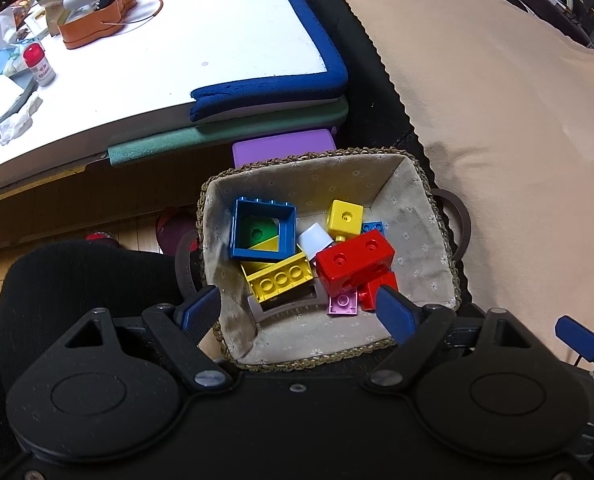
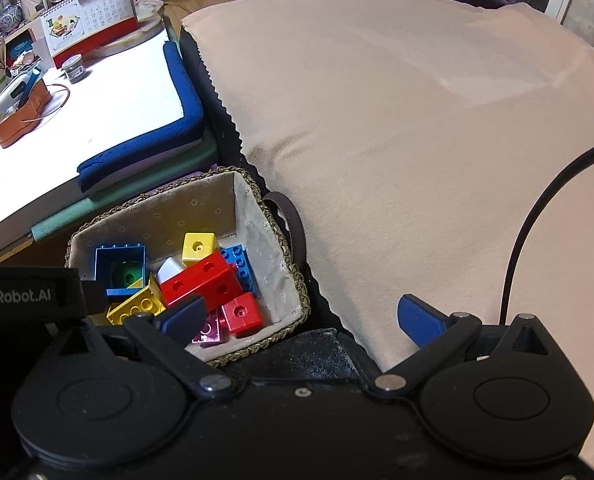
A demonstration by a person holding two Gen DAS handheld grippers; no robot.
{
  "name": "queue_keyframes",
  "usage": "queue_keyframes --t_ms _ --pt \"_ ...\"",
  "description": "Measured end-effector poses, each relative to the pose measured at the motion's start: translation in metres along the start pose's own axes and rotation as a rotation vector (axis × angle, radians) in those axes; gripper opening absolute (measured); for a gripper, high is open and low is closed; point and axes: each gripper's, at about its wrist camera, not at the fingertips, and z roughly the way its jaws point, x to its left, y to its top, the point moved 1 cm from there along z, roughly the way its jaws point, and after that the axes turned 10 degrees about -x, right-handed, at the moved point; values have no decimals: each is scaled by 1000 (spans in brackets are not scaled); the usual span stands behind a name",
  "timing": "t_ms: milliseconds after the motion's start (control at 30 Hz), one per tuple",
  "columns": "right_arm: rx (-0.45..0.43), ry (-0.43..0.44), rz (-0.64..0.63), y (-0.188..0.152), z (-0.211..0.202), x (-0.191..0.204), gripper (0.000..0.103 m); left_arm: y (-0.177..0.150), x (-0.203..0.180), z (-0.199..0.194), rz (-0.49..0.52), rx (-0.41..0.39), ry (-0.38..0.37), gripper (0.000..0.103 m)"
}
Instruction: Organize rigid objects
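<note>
Lined woven basket [image 1: 413, 216] holding coloured toy bricks [image 1: 355, 264], left gripper [image 1: 297, 312] fingers apart, empty, right gripper [image 2: 301, 320] fingers spread wide, empty

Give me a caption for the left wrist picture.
Open left gripper above a basket of toy bricks.

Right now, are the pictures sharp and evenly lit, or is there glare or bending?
Left wrist view: the white table is overexposed and its edge bends from the fisheye; the basket and its blocks are sharp. Right wrist view: the same table glare, the beige cloth evenly lit, dark corners.
</note>
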Motion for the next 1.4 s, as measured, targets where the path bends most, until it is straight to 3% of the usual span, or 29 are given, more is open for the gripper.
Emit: queue_keyframes --t_ms 833,1033,1400 --pt "-1 12 47 -9 -9 -18 102 -9 -8 -15 20 -46 18 91" --pt "-10 4 82 -9 -13 -28 102 -15 -8 -17 16 -50 58 89" --pt "-25 5 108 -7 -18 -33 102 -17 -11 -22 38 -80 57 89"
